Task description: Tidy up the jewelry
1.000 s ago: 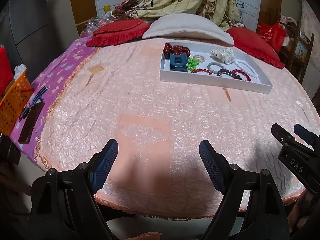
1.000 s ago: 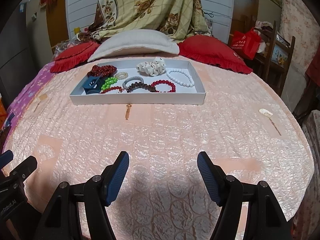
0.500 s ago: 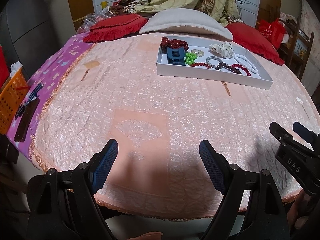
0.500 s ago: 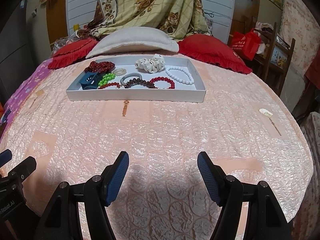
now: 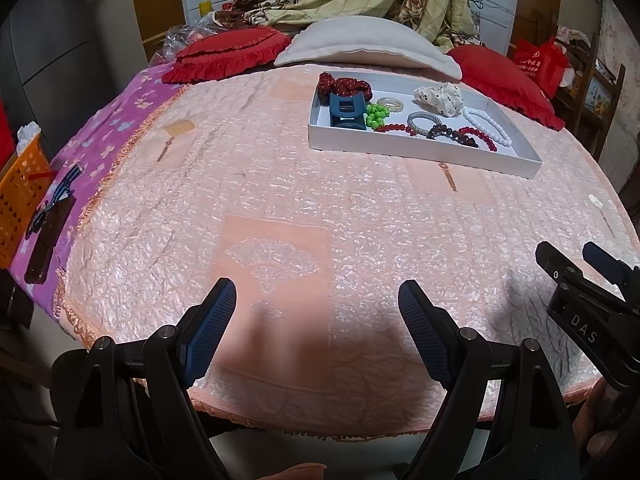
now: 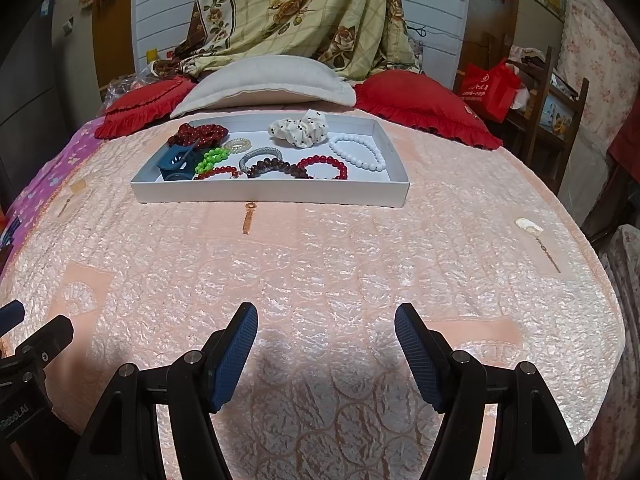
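All the jewelry lay in the white tray [image 6: 272,196] in the upper middle of the frame, so little looked left, and the left gripper [image 5: 316,322] and right gripper [image 6: 326,346] were open and empty.

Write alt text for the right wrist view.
A shallow white rectangular tray of bead bracelets, scrunchies and a blue plastic claw hair clip sits far up a quilted peach bedspread. The right hand-held gripper hangs open and empty in the foreground, well short of the tray.
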`<action>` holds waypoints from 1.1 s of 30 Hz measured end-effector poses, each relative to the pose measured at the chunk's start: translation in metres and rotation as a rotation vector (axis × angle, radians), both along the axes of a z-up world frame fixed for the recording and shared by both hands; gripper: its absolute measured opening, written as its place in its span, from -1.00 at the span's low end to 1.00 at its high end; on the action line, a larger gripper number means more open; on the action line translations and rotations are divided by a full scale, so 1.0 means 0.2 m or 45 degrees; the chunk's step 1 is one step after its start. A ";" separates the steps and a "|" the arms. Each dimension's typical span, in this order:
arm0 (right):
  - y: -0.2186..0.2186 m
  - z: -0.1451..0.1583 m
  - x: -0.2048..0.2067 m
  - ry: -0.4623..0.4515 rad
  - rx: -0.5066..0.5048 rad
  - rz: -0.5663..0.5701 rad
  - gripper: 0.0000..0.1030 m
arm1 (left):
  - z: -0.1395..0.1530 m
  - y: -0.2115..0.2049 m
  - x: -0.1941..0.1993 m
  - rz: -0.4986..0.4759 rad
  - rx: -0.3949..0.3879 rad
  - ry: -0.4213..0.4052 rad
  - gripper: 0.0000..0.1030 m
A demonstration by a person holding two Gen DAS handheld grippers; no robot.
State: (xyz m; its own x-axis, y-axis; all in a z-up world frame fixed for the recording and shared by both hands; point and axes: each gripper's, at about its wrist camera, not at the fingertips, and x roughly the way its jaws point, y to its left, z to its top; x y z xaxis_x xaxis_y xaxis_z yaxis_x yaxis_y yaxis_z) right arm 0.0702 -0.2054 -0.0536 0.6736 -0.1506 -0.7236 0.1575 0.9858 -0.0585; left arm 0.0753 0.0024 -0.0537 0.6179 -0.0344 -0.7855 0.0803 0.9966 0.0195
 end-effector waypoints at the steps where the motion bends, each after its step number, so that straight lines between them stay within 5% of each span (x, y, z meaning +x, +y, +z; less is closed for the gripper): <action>1: 0.00 0.00 0.00 -0.002 -0.001 -0.001 0.34 | 0.00 0.00 0.00 -0.002 -0.001 -0.002 0.62; 33: -0.05 0.00 0.00 -0.011 -0.020 -0.034 0.34 | 0.06 0.00 0.00 0.003 0.029 -0.061 0.62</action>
